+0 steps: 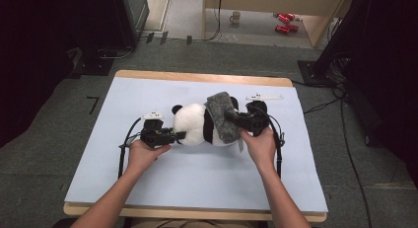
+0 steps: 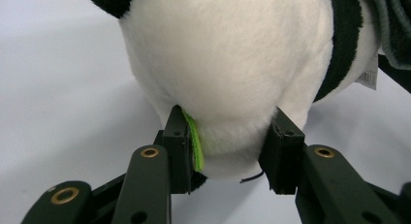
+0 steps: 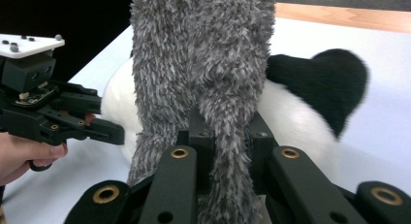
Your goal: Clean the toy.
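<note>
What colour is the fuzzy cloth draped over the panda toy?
Mottled grey; the fuzzy cloth shows best in the right gripper view.

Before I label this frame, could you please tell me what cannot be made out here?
- Panda toy's face: turned away in the high view, cut off by the top edge in the left gripper view.
- Grey scarf's lower end: hidden between the right gripper jaws.
- Label print on the toy: too small.
</note>
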`<state>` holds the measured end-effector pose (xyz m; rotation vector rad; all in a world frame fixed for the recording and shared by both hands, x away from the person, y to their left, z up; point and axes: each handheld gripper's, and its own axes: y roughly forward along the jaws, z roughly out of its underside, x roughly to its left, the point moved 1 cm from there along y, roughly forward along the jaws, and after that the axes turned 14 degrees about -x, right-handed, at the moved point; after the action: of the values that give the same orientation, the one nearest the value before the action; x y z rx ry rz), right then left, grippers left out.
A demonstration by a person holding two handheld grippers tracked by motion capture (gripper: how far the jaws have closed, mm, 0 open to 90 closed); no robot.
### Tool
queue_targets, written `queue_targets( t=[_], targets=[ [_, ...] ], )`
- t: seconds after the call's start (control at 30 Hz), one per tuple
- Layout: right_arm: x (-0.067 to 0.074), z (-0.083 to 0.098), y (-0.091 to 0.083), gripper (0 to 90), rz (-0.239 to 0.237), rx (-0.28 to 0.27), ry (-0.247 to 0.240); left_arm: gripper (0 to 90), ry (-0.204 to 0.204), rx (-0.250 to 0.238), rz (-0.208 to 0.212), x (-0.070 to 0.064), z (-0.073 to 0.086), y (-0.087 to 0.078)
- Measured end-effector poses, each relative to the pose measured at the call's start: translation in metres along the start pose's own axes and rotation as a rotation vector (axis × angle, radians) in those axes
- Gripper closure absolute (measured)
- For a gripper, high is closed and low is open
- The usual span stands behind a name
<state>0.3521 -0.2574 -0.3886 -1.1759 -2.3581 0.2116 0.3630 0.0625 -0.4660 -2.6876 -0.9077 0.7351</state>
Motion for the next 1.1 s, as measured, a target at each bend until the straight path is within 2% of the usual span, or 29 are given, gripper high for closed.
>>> queue_targets(
  t=[0.23,0.3,0.33,0.4,0.43,0.5,0.57,0.6,0.63,0.67,0.77,0.87,0.97,1.0,1.03,1.1],
  targets=[
    [-0.019,-0.003,-0.018,79.3,0.075,-0.016,0.025,60.5,-0.029,-0.001,0.0,0.005,0.0,0.002],
    [-0.02,-0.003,-0.02,79.3,0.086,-0.016,0.029,60.5,-0.031,0.0,0.001,0.005,0.0,0.002],
    [-0.023,-0.005,-0.025,79.4,0.113,-0.016,0.023,60.4,-0.027,0.007,0.0,0.006,0.0,0.002],
    [-0.025,-0.008,-0.031,79.5,0.136,-0.022,0.017,60.3,-0.021,0.012,-0.002,0.007,0.0,0.002],
    [-0.025,-0.011,-0.035,79.5,0.133,-0.034,0.024,60.3,-0.019,0.009,-0.001,0.007,0.001,0.002],
    [-0.023,-0.013,-0.038,79.5,0.123,-0.052,0.029,60.2,-0.017,0.007,-0.001,0.007,0.001,0.002],
    [-0.014,-0.021,-0.042,79.4,0.07,-0.084,0.035,59.9,-0.007,0.004,-0.003,0.006,0.001,0.002],
    [-0.014,-0.021,-0.042,79.4,0.07,-0.084,0.035,59.9,-0.007,0.004,-0.003,0.006,0.001,0.002],
    [-0.004,-0.023,-0.039,79.4,0.027,-0.084,0.034,59.9,-0.006,0.007,-0.004,0.004,0.001,0.001],
    [0.0,-0.024,-0.037,79.4,0.009,-0.081,0.033,60.0,0.001,0.008,-0.006,0.003,0.001,0.001],
    [0.02,-0.021,-0.022,79.3,-0.066,-0.054,0.021,60.0,0.012,0.001,-0.01,-0.002,0.003,-0.001],
    [0.038,-0.015,-0.004,79.3,-0.121,-0.024,0.012,59.9,0.014,-0.006,-0.023,-0.006,0.004,-0.002],
    [0.054,-0.003,0.016,79.3,-0.149,0.001,-0.016,59.8,0.009,-0.014,-0.029,-0.009,0.006,-0.003],
    [0.054,-0.003,0.016,79.3,-0.149,0.001,-0.016,59.7,0.005,-0.015,-0.031,-0.01,0.006,-0.003],
    [0.061,0.005,0.028,79.2,-0.155,0.023,-0.029,59.6,0.002,-0.024,-0.035,-0.011,0.006,-0.004],
    [0.064,0.013,0.038,79.1,-0.164,0.04,-0.023,59.5,-0.006,-0.031,-0.036,-0.014,0.006,-0.004]
  ],
)
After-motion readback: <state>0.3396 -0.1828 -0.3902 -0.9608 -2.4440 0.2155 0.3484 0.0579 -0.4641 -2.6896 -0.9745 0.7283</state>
